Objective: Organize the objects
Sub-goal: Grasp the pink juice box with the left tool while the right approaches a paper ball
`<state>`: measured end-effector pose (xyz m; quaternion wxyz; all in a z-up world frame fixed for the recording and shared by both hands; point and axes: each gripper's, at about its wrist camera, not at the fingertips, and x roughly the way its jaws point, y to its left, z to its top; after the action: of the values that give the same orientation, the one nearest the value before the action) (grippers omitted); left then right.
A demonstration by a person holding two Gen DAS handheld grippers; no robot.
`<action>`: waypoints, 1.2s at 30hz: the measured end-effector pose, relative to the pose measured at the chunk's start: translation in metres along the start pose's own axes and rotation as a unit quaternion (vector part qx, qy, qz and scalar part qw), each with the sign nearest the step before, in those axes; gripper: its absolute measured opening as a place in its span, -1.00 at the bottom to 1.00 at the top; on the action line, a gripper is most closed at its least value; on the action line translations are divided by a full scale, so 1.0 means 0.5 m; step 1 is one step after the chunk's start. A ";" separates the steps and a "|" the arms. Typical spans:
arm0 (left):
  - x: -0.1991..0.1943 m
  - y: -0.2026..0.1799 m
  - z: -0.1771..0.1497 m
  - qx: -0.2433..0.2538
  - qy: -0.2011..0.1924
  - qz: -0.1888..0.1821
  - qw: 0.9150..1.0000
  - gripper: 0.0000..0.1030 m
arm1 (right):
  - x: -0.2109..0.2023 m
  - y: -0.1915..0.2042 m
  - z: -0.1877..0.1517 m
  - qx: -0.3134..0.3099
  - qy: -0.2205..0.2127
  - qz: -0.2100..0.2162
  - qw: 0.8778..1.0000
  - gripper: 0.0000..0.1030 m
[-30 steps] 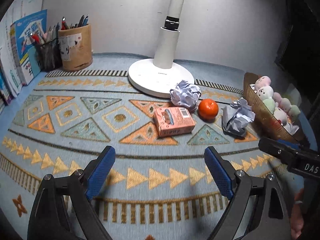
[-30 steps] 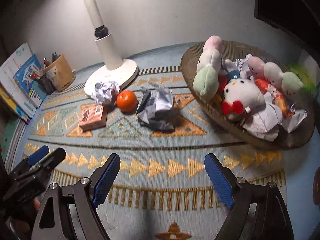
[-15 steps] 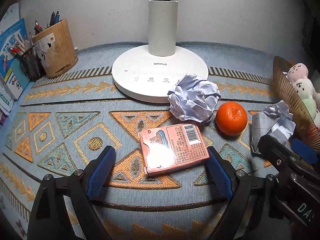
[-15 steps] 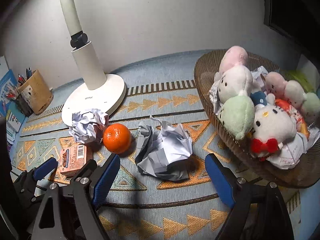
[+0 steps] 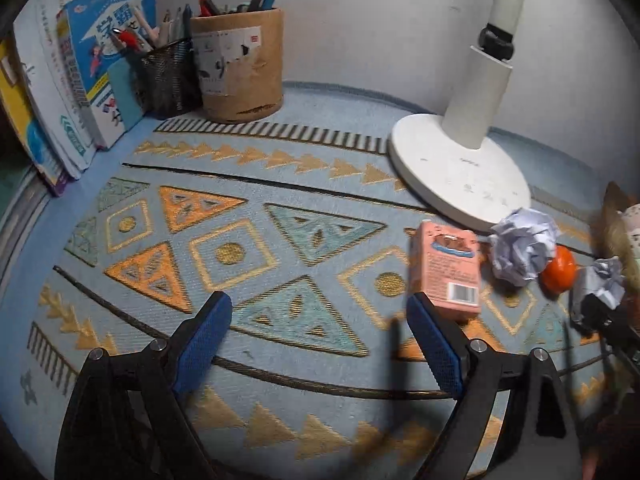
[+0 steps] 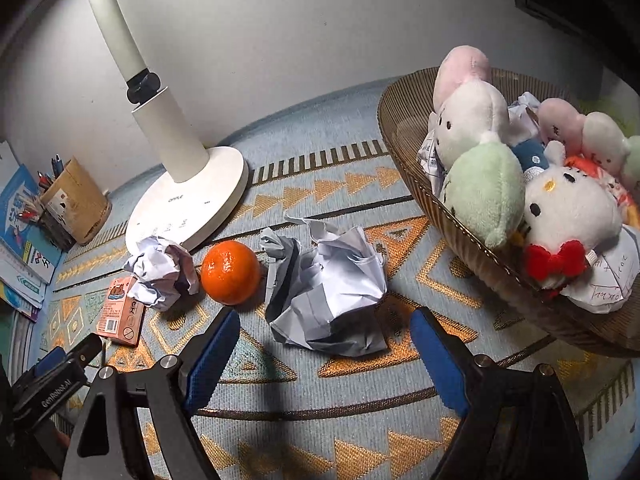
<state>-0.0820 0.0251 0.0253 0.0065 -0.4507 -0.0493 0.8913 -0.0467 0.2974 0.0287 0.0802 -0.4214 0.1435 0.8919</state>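
The left gripper (image 5: 320,336) stands wide open over the patterned mat (image 5: 248,248), its blue pads (image 5: 202,346) spread apart with only bare weave between them; nothing is held. The pink carton (image 5: 446,270) stands upright just past the tip of its right finger, outside the gap, and whether the pad touches the carton's near lower corner cannot be told. Right of the carton lie a small crumpled paper ball (image 5: 522,246), touching or nearly touching it, then the orange (image 5: 558,270), with the white lamp base (image 5: 460,172) behind them. At the far left a brown pen holder (image 5: 238,64) and a black mesh cup (image 5: 168,78) stand against the wall beside a row of books (image 5: 80,76). The right gripper (image 6: 324,354) is likewise wide open and empty, its pads (image 6: 210,360) hanging on either side of the near edge of the large crumpled paper (image 6: 326,292), which lies on the mat just ahead of the fingertips, untouched as far as can be seen. The orange sits just left of that paper, close beside it, and the small ball and carton lie further left. On the right the woven basket (image 6: 448,216) holds a heap of plush toys (image 6: 480,156) and some paper scraps. The left gripper's black body shows at the lower left of the right wrist view, near the carton
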 end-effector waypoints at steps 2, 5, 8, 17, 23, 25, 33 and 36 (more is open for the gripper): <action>0.001 -0.041 0.001 0.026 -0.002 -0.052 0.998 0.71 | 0.003 0.003 0.004 -0.001 -0.003 -0.001 1.000 0.67; 0.024 -0.092 0.007 0.063 0.004 -0.045 0.997 0.70 | 0.008 0.005 0.007 -0.004 -0.003 0.001 1.000 0.67; 0.057 -0.111 0.017 0.071 0.023 -0.051 0.996 0.49 | 0.008 0.007 0.007 -0.002 -0.004 0.008 1.000 0.67; 0.053 -0.115 0.009 0.093 -0.011 -0.038 0.995 -0.11 | 0.041 0.018 0.023 0.003 0.017 -0.014 1.000 0.43; 0.026 -0.108 -0.004 0.084 -0.007 -0.056 0.995 -0.27 | 0.023 0.035 0.015 -0.027 0.002 0.002 1.000 -0.03; 0.006 -0.099 -0.020 0.080 -0.007 -0.063 0.995 -0.27 | -0.003 0.039 0.003 -0.042 -0.002 0.015 0.999 -0.03; -0.108 -0.070 -0.136 0.068 -0.017 -0.088 0.994 -0.27 | -0.174 0.011 -0.118 -0.126 -0.010 0.099 0.987 -0.02; -0.114 -0.065 -0.170 0.068 -0.015 -0.077 0.995 -0.27 | -0.209 -0.022 -0.174 -0.156 -0.002 0.101 0.983 -0.02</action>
<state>0.0189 0.0612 0.0241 0.1050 -0.4308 -0.0230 0.8960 0.0853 0.2775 0.0550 -0.0770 -0.4106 0.0443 0.9075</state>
